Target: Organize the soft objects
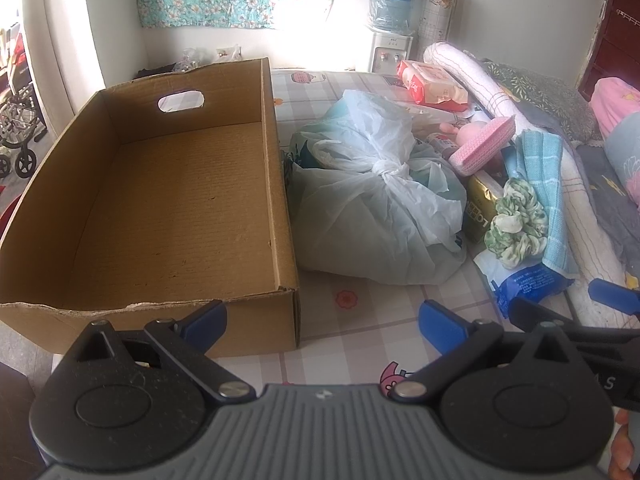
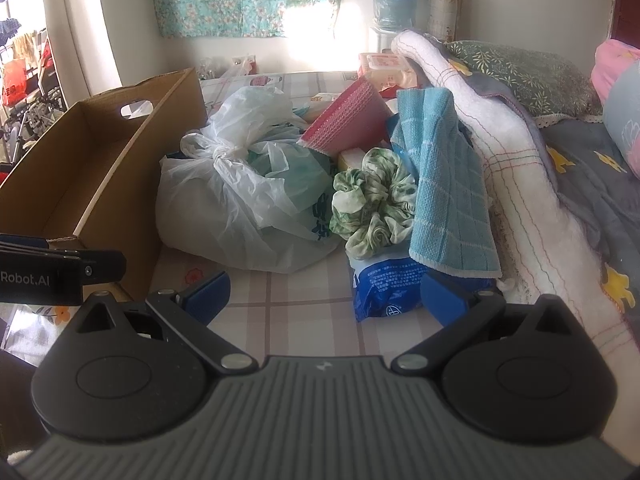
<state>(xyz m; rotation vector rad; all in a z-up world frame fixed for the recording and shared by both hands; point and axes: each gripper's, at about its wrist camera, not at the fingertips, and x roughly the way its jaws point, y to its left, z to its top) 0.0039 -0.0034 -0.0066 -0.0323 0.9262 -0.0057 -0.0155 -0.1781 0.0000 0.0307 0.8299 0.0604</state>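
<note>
An empty cardboard box stands on the left of the checked cloth. Right of it lies a knotted pale plastic bag. Beside the bag is a heap: a green-and-white scrunchie, a light blue towel, a pink cloth pad, a blue packet. My left gripper is open just in front of the box corner. My right gripper is open with the blue packet at its right finger.
A long white quilted roll and grey bedding line the right side. A red-and-white wipes pack lies at the back. A water dispenser stands by the wall. Bare checked cloth lies in front of the bag.
</note>
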